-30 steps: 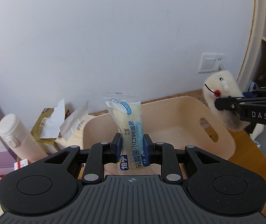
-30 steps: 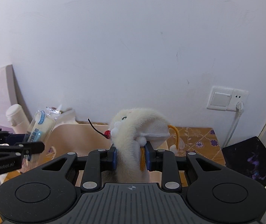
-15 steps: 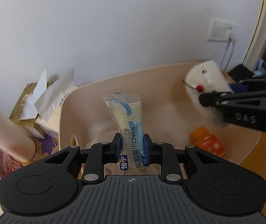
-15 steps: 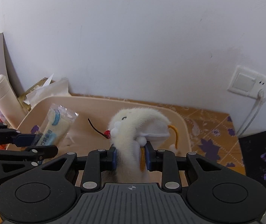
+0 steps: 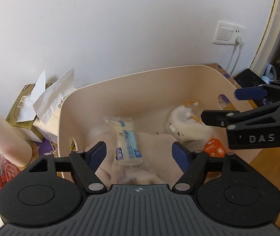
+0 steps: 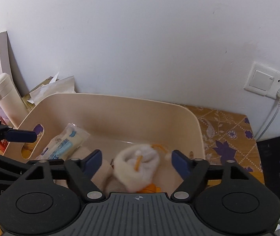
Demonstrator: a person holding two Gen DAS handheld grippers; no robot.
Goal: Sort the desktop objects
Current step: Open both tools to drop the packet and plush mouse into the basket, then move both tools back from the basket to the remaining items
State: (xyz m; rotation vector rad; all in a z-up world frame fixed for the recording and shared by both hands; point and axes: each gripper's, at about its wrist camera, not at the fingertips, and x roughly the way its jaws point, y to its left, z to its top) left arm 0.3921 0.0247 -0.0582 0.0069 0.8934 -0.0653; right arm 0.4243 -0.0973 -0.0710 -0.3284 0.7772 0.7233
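Now both grippers hang over the big beige bin (image 5: 214, 82), and their jaws have just been opening. The left gripper (image 5: 139, 154) is wide open, and the bread packet (image 5: 125, 137) sits between its blue pads but touches neither one; it looks blurry, so I think it is dropping onto the soft beige cloth (image 5: 155, 147) in the bin. The right gripper (image 6: 137, 161) is wide open too, and the fluffy white toy (image 6: 136, 169) is loose between its pads, down in the bin on top of an orange packet (image 5: 212, 147). To do this step well, I would keep both sets of jaws wide and lift straight up, so no pad catches the wrapper or the fur and drags it out. The bin walls stand all around under the grippers, and the two grippers are near each other, so going up is the safe way. Past the left side of the bin are tissue packs (image 5: 49, 106) and a tall flask (image 6: 8, 98), so swinging out that way is tight
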